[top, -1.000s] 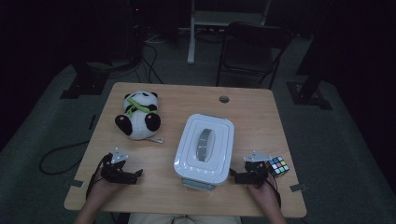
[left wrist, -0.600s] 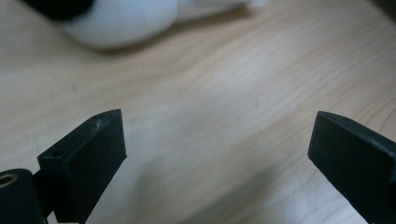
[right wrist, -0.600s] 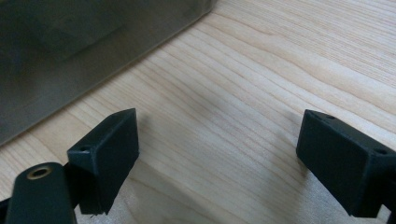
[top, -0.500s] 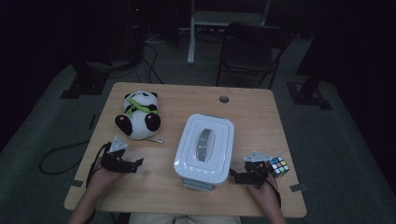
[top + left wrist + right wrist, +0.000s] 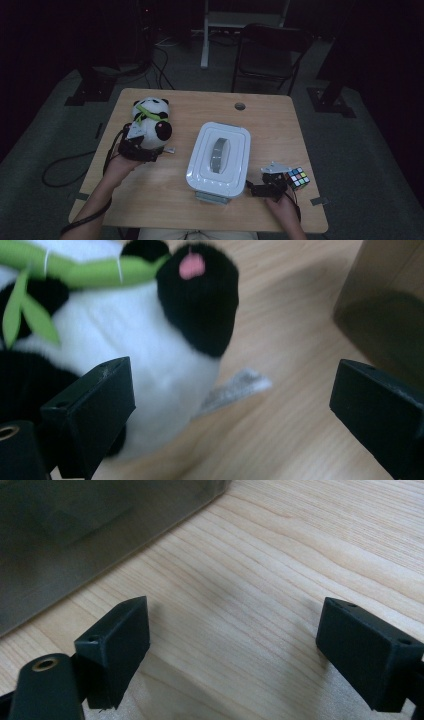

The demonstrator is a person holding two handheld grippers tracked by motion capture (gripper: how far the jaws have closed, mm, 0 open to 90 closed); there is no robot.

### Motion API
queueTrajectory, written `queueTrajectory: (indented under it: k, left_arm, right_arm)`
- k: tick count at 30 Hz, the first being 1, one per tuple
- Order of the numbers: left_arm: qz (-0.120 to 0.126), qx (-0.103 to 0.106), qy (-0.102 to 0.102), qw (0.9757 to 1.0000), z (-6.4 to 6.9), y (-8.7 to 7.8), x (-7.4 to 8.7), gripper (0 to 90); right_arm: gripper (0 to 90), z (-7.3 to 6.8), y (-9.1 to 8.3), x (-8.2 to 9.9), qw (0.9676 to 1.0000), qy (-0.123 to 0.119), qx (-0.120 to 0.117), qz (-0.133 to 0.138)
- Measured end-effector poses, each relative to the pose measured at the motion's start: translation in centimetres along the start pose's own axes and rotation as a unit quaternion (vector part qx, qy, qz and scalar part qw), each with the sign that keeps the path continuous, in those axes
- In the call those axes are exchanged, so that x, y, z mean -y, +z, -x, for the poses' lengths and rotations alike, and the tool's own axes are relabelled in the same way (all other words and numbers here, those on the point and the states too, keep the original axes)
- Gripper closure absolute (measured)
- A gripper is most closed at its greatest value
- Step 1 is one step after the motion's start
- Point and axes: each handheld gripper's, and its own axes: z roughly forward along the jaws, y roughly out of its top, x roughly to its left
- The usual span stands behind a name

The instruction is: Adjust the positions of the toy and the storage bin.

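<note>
High view: wooden table in a dark room, a chair beyond its far edge. Plush panda sits at the left-far part of the top, with a green leafy sprig across its chest. White lidded box in the middle, grey handle on the lid, latch at its near end. Colour puzzle cube near the right edge, toward the near side. Round cable hole near the far edge.
Left gripper is right up against the panda's near side, held in the person's left hand; jaw gap can't be read from here. Right gripper lies low between the box's near right corner and the cube, just beside both, right hand behind it.

Left gripper view: both black jaws spread wide. Panda sits in front of the left jaw and partly between the two, not pinched. A black paw with a pink patch is up top, green sprig at upper left. A grey fabric tag sticks out from under it onto the wood. Dark wall of the box at upper right.

Right gripper view: jaws spread wide, bare wood grain between them, gripping nothing. Box wall crosses the upper left, just ahead of the left jaw, apart from it.
</note>
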Motion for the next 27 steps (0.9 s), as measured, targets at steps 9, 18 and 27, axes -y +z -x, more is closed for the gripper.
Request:
queueTrajectory:
  k: [9,18,27]
  left_arm:
    - [-0.007,0.002,0.000,1.0000,-0.9,2.1,-2.6,4.8]
    - [-0.010,-0.002,-0.011,0.9999,-0.9,4.3,-2.8,12.9]
    - [-0.012,-0.027,-0.012,0.9995,-0.7,5.0,-3.1,39.4]
  right_arm:
    - [13.6,0.0,0.0,0.0,1.0000,0.000,0.000,0.000]
    - [13.8,0.0,0.0,0.0,1.0000,0.000,0.000,0.000]
    - [13.7,0.0,0.0,0.0,1.0000,0.000,0.000,0.000]
